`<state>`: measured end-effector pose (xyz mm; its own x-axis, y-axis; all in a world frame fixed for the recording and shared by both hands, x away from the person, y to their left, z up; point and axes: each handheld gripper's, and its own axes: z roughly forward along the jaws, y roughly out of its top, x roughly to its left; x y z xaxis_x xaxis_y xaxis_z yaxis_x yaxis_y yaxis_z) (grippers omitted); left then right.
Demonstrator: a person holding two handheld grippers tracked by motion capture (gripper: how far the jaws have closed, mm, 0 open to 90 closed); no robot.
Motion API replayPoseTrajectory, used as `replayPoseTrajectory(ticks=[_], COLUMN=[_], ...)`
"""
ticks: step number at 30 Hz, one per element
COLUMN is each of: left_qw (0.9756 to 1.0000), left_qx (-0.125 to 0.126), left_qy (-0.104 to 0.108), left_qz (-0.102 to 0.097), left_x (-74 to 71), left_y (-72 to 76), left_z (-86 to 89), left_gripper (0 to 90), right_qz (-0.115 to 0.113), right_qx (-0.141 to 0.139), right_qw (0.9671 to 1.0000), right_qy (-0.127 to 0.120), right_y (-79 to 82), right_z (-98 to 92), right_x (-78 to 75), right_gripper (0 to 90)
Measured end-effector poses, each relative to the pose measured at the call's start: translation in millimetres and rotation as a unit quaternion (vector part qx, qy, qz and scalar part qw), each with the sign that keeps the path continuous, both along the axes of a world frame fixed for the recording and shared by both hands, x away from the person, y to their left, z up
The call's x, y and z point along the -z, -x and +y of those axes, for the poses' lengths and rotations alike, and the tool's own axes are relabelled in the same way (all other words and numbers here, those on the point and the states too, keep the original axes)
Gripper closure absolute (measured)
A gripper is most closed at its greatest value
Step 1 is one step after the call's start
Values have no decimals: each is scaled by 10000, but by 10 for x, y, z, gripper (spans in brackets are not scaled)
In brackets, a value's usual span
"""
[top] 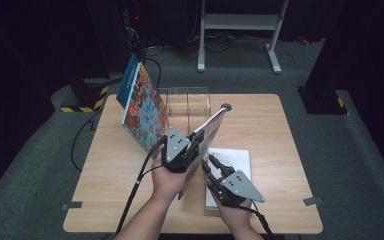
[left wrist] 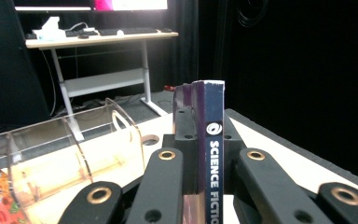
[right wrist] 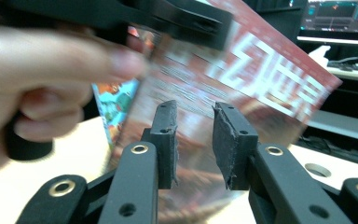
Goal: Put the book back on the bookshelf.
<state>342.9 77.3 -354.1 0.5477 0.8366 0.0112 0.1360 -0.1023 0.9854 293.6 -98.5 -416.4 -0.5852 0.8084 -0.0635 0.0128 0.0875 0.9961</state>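
My left gripper is shut on a thin red-covered book, held up off the table and tilted. In the left gripper view its dark spine, lettered "SCIENCE FICTION", stands upright between the jaws of the left gripper. My right gripper hovers just right of that book, over a white book that lies flat on the table. In the right gripper view the right gripper is open, its jaws apart with nothing between them. The red cover is close behind.
A colourful picture book leans at the left of a clear acrylic rack at the back of the wooden table. A round hole sits in the tabletop beside the rack. A white desk frame stands beyond the table.
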Motion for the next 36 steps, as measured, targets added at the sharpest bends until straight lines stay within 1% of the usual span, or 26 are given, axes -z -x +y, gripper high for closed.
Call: replayPoseTrajectory(ticks=[2, 5, 7, 9, 11, 12, 13, 15, 17, 19, 20, 22, 23, 25, 26, 27, 30, 31, 34, 36], left_qw=[10000, 9999, 9999, 9999, 9998, 9998, 9998, 9997, 9996, 9996, 9996, 9995, 9995, 9995, 9995, 9995, 9994, 9993, 9992, 9992], left_qx=[-19, -33, -36, -40, -52, -68, -70, -78, -95, -109, -106, -115, -108, -116, -131, -130, -163, -165, -182, -167], left_qy=[11, 54, 55, 112, 108, 156, 147, 202, 208, 199, 196, 200, 194, 164, 204, 191, 193, 199, 196, 195], left_qz=[-79, -124, -119, -123, -126, -132, -132, -135, -145, -170, -183, -222, -230, -227, -223, -219, -246, -253, -280, -293], left_x=[5, 9, 4, -2, -8, -10, -12, -13, -18, -29, -37, -51, -59, -75, -83, -86, -113, -121, -151, -163], left_y=[14, 23, 20, 15, 13, 10, 7, 0, -8, -8, -9, -12, -18, -41, -57, -64, -119, -134, -207, -251], left_z=[34, 93, 133, 164, 191, 206, 225, 244, 263, 284, 291, 295, 297, 306, 307, 311, 310, 307, 278, 263], left_gripper=[836, 836, 836, 836, 836, 836, 836, 836, 836, 836, 836, 836, 836, 837, 836, 837, 837, 837, 837, 837], right_qz=[67, 191, 276, 366, 418, 449, 483, 560, 668, 835, 888, 975, 1019, 1144, 1139, 1136, 1109, 1119, 1147, 1121], right_qx=[49, 187, 283, 428, 489, 526, 566, 622, 789, 898, 934, 1000, 1019, 1100, 1137, 1176, 1223, 1267, 1302, 1300], right_qw=[9999, 9996, 9990, 9980, 9975, 9970, 9964, 9954, 9932, 9915, 9905, 9882, 9877, 9864, 9861, 9858, 9856, 9849, 9842, 9845], right_qy=[72, 128, 200, 271, 308, 355, 407, 468, 531, 437, 471, 622, 606, 433, 418, 374, 360, 372, 342, 368], right_y=[-20, -43, -60, -68, -69, -68, -67, -73, -80, -102, -116, -140, -149, -180, -189, -192, -192, -191, -198, -198], right_z=[-69, -195, -295, -397, -491, -544, -609, -693, -793, -871, -893, -926, -942, -991, -1010, -1029, -1064, -1076, -1098, -1100], right_x=[21, 80, 129, 180, 218, 238, 264, 307, 385, 478, 527, 605, 626, 659, 661, 658, 654, 658, 668, 667], right_gripper=[685, 681, 681, 676, 669, 663, 650, 635, 634, 623, 618, 611, 605, 604, 606, 609, 621, 625, 634, 638])
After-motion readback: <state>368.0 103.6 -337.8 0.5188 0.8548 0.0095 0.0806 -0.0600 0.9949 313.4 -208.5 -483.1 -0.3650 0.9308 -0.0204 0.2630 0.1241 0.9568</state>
